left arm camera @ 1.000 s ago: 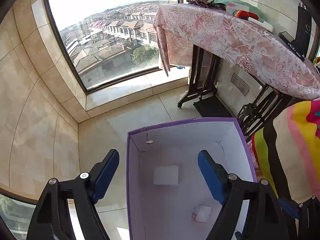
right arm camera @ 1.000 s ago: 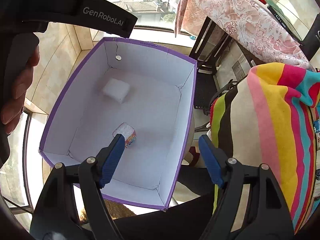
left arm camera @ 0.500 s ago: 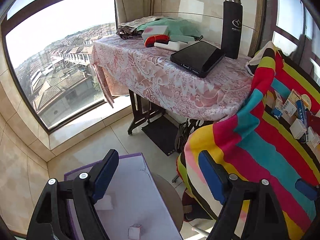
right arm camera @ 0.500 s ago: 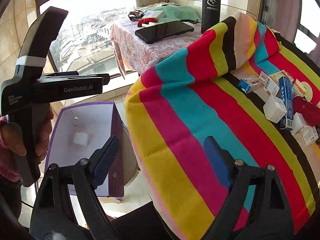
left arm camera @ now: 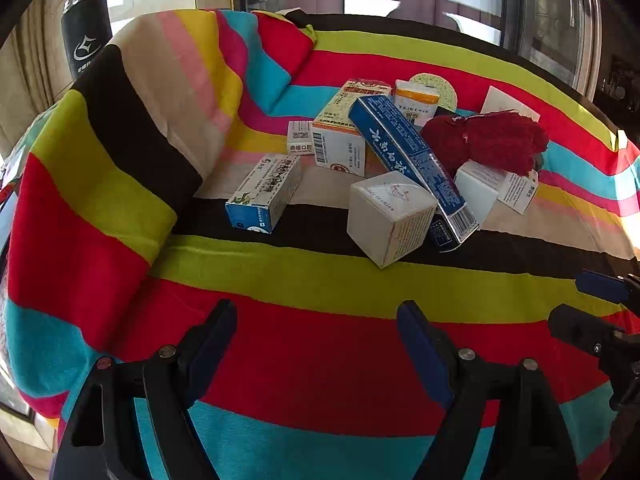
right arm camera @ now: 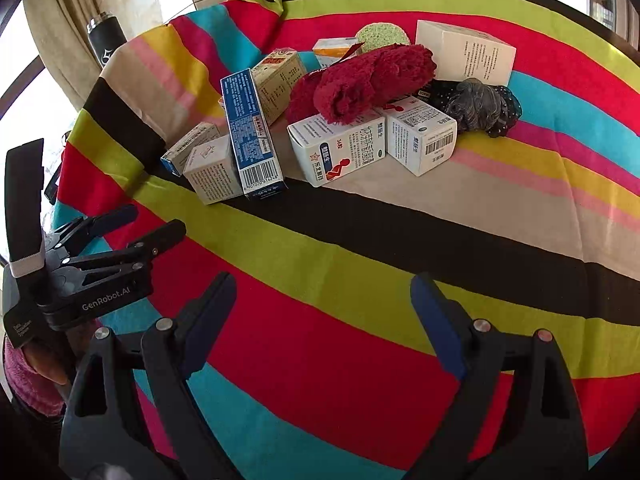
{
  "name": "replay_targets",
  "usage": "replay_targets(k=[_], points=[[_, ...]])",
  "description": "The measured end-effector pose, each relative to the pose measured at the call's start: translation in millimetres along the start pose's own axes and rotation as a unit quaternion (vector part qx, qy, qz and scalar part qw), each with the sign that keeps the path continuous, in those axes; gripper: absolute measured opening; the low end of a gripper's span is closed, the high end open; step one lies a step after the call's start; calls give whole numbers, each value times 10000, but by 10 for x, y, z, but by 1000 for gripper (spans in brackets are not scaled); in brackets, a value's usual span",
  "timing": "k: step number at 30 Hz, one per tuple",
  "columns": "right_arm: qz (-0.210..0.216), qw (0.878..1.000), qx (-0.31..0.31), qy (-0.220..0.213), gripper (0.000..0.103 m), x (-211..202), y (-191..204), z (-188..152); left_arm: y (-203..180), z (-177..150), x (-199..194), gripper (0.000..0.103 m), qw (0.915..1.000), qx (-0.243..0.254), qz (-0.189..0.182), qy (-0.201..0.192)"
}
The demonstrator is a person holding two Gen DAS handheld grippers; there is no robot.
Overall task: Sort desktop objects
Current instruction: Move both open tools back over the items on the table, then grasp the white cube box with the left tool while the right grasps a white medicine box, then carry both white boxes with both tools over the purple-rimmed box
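Observation:
A pile of small objects lies on a striped cloth (left arm camera: 320,288). In the left wrist view I see a white cube box (left arm camera: 390,218), a long blue box (left arm camera: 412,160) leaning over it, a blue-and-white box (left arm camera: 266,192), an orange-and-white box (left arm camera: 344,128) and a red fluffy cloth (left arm camera: 488,140). In the right wrist view the red cloth (right arm camera: 372,80) rests on two white medicine boxes (right arm camera: 340,150), with a dark hair scrunchie (right arm camera: 480,106) beside them. My left gripper (left arm camera: 316,328) is open and empty, short of the pile. My right gripper (right arm camera: 324,300) is open and empty too.
A black flask (left arm camera: 86,30) stands beyond the cloth at the far left. A large white box (right arm camera: 466,50) and a green sponge (right arm camera: 382,34) sit behind the pile. The left gripper's body (right arm camera: 80,268) shows at the left of the right wrist view.
Both grippers have swung from over the purple-edged box on the floor up to the striped table. Both stayed open and empty.

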State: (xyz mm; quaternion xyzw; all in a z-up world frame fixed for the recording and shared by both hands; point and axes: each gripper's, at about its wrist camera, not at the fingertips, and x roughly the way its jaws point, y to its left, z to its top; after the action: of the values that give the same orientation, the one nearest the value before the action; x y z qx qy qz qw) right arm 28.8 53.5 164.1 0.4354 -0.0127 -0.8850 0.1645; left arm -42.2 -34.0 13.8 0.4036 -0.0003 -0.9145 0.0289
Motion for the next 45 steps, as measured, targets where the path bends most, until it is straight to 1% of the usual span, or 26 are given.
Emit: replay_targets(k=[2,4,9,10,11,12,14,16,18,21,24,27,29,30,31,33,36,40,42,45], points=[[16,10000,-17,45,90,45,-46,2,-115,145,96,82,9997,233,-8,-27],[30,10000,-32,89,90,77,-70,10,-163,268,195,83,9994,341,-28,-22],[109,9999,-42,87,90,117,-90,79,-176,439,392,82,9979,510,-390,79],[102,9999,-27,78,90,131,-98,98,-170,418,417,74,9970,556,-517,145],[104,9999,5,76,90,140,-114,114,-165,413,451,51,9956,553,-703,275],[115,9999,47,76,90,148,-134,129,-150,415,430,48,9957,510,-734,226],[133,9998,124,52,90,165,-185,168,-120,370,405,47,9958,447,-766,249],[64,9999,125,-3,90,196,-237,245,-106,295,320,46,9957,454,-781,222],[-25,9999,125,-37,90,235,-353,331,-90,191,237,46,9967,429,-645,227],[-301,9993,177,112,90,405,-551,506,4,50,117,46,9980,242,-536,222],[-530,9985,-51,123,90,558,-636,717,91,-1,76,46,9986,40,-478,222],[-573,9975,-334,226,89,723,-640,873,75,-6,84,46,9990,75,-360,241],[-701,9960,-528,157,79,764,-625,911,46,-7,91,47,9993,137,-265,236],[-750,9953,-619,45,58,744,-611,905,57,-9,92,47,9993,105,-280,239],[-710,9954,-636,29,45,719,-596,881,79,-17,89,47,9992,61,-302,239],[-769,9947,-686,21,45,635,-534,766,110,-19,94,47,9993,-18,-280,239],[-688,9951,-708,-40,44,421,-439,474,141,-22,90,47,9995,-84,-214,238],[-392,9974,-610,-40,44,101,-390,68,138,-9,104,47,9995,-104,-165,239],[-238,9983,-524,-62,44,-19,-322,-51,144,-13,115,47,9995,-117,-157,238],[-189,9984,-516,-96,44,-167,-282,-232,168,-41,124,46,9994,-180,-161,233]])
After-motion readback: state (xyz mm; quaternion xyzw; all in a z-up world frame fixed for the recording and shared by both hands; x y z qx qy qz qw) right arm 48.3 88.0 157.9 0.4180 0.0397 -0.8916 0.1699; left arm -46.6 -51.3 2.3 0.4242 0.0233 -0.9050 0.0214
